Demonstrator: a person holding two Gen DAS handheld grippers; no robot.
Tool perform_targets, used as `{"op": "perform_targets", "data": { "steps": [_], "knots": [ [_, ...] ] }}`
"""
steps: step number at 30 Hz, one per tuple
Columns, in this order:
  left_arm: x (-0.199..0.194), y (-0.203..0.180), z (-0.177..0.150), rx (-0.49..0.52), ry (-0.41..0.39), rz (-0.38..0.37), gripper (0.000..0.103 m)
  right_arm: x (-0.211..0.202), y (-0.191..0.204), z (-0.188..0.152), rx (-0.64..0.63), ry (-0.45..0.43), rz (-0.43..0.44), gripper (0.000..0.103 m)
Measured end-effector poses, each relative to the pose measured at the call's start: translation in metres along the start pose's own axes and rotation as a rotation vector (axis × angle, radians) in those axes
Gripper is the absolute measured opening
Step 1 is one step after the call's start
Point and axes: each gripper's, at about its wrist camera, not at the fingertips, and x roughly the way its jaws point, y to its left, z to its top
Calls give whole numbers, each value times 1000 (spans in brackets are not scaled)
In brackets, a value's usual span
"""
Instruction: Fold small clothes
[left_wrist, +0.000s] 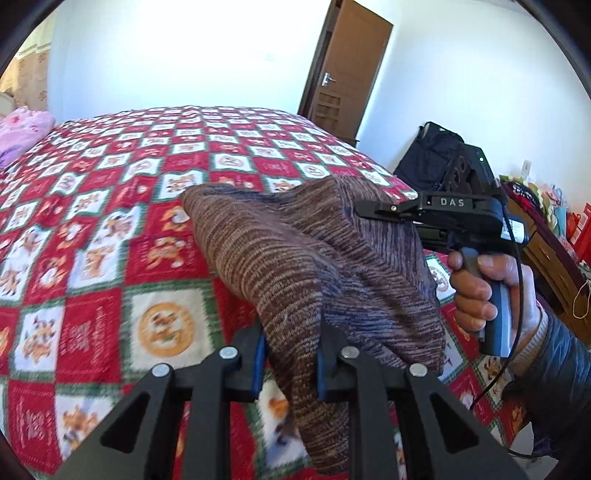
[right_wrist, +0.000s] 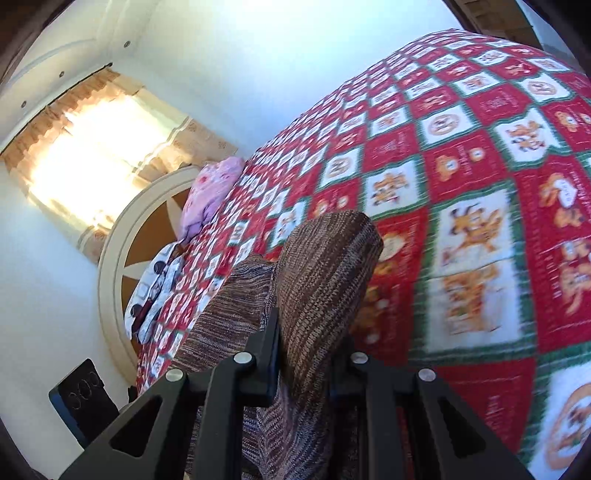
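Brown-and-purple striped knit garment (left_wrist: 314, 258) hangs mid-frame, lifted clear above the red-and-white checked bedspread (left_wrist: 110, 221). Left gripper (left_wrist: 290, 363) clamps one bunched edge; right gripper (right_wrist: 308, 363) clamps another. No fold visible yet; folding apparently remains.

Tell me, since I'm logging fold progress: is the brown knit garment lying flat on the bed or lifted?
Lifted. The brown knit garment hangs bunched between the left hand-held gripper and right hand-held gripper, above the bedspread.
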Motion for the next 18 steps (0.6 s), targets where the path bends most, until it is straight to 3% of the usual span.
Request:
{"op": "perform_targets", "data": {
  "steps": [18],
  "knots": [
    [-83,51,-41,-126,-65,100,22,58,86,-39,-71,96,118,19]
  ]
}}
